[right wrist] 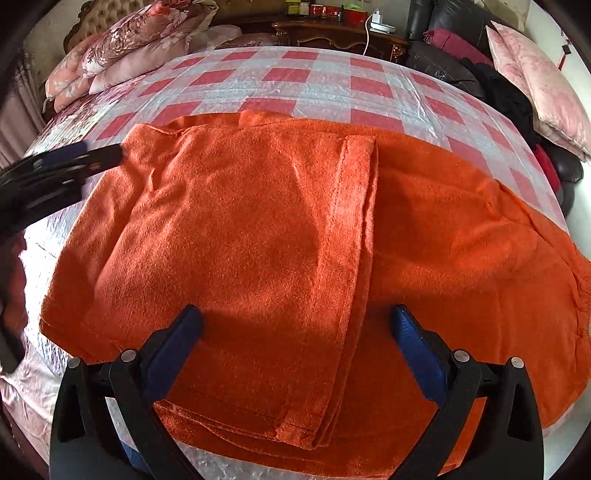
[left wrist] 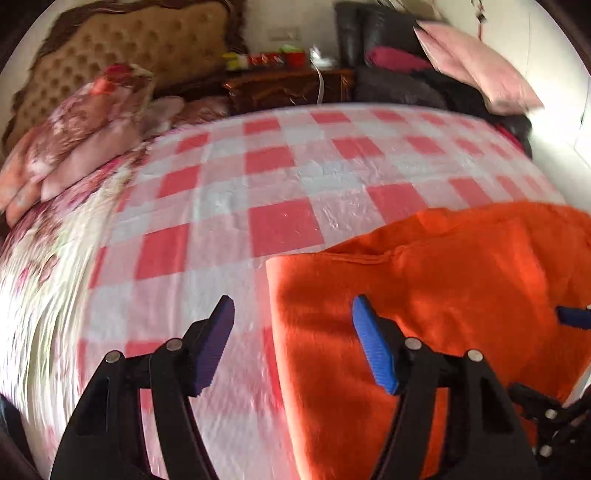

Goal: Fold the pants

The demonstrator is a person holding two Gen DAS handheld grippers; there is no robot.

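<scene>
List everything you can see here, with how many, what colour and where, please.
pants: one, orange, partly folded on the bed's near part
bed cover: one, pink and white checks, under the pants
quilt: one folded, pink floral, far left of the bed
headboard: one, tan tufted, behind the quilt
nightstand: one, dark wood, beyond the bed, small items on top
pillow: one, pale pink, far right
left tongs: one, black with blue pads, open astride the pants' left edge
right tongs: one, same colours, open over the pants
</scene>
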